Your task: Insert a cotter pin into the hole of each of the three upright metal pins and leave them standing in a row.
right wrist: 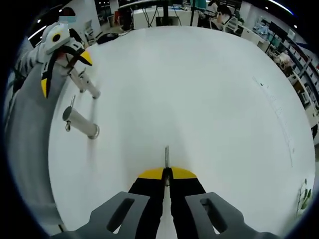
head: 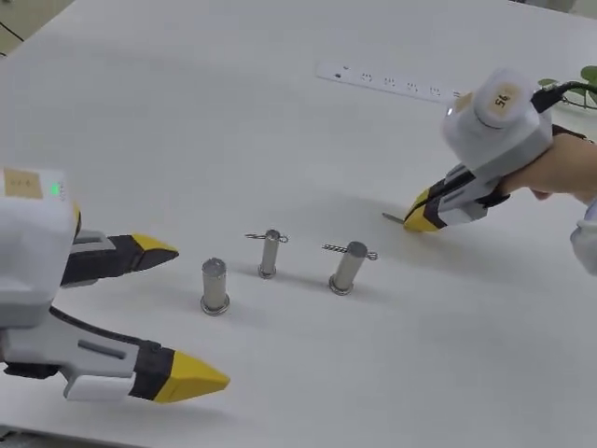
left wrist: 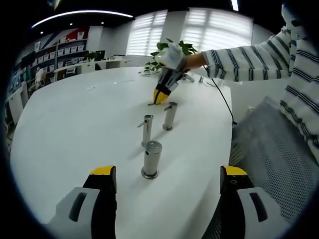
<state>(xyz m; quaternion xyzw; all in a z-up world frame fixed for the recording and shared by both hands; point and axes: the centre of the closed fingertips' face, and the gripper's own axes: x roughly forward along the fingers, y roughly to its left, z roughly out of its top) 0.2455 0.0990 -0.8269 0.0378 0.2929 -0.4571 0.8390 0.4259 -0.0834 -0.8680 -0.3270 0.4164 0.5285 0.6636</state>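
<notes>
Three upright metal pins stand in a row on the white table (head: 187, 112). The left pin (head: 215, 285) (left wrist: 151, 159) has nothing through its top. The middle pin (head: 270, 252) (left wrist: 146, 129) and the right pin (head: 348, 266) (left wrist: 170, 115) (right wrist: 79, 123) each carry a cotter pin. My left gripper (head: 187, 313) (left wrist: 168, 174) is open just short of the left pin, a jaw to each side. My right gripper (head: 420, 217) (right wrist: 167, 174) rests low on the table right of the row, shut on a thin cotter pin (head: 392, 217) (right wrist: 167, 157) that sticks out past its tips.
A white power strip (head: 392, 82) lies at the back of the table, with a green plant (head: 583, 79) at the far right edge. A grey mesh chair (left wrist: 269, 149) stands beside the table. A striped sleeve (left wrist: 239, 59) reaches in behind the right gripper.
</notes>
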